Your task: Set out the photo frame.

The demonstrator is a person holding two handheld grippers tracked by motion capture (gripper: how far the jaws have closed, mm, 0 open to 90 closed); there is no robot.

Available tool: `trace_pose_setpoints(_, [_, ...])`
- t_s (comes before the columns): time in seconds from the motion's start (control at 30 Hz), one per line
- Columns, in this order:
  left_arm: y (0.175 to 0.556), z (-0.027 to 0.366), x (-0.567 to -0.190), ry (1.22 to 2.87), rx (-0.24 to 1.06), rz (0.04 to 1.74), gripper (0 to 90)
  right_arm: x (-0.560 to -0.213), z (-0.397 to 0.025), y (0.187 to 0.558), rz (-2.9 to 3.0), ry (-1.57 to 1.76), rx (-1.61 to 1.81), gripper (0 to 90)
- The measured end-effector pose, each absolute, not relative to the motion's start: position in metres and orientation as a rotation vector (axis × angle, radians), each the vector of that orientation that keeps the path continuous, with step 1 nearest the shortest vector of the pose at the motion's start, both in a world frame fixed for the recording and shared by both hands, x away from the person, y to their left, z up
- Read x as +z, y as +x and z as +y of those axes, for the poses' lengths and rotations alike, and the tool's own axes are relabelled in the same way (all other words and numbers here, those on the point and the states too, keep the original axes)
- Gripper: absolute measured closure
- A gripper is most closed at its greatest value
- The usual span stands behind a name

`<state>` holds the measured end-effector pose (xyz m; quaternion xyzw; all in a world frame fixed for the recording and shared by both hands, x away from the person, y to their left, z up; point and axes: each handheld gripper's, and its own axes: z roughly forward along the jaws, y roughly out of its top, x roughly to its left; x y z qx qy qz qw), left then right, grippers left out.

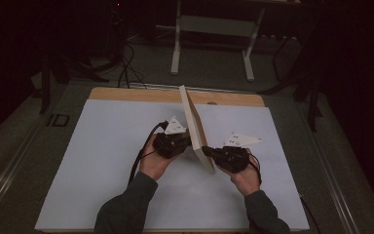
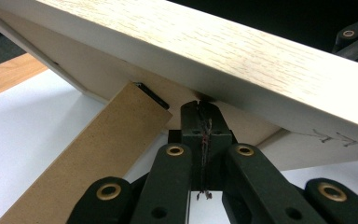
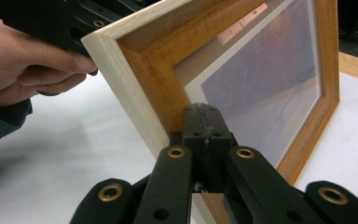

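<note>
Both claws clenched: left claw and right claw gripped the picture frame, tilted mid-desk.

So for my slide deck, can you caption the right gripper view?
Right gripper shut on the wooden picture frame, tilted over the white table.

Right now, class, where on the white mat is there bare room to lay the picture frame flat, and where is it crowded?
The white mat is bare left of the left gripper, out to its left edge. A narrower bare patch lies right of the right gripper, toward the mat's right edge. The middle is crowded: both grippers meet at the picture frame, standing on edge.
</note>
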<state>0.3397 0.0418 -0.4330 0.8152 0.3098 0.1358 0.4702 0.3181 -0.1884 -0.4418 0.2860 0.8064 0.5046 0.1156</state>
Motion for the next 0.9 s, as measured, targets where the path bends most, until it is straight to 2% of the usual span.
trace_pose_setpoints(0.9, [0.353,0.052,-0.438,1.935,0.258,0.733,90.0,-0.440,-0.175,0.318,2.377,0.819,1.480,90.0])
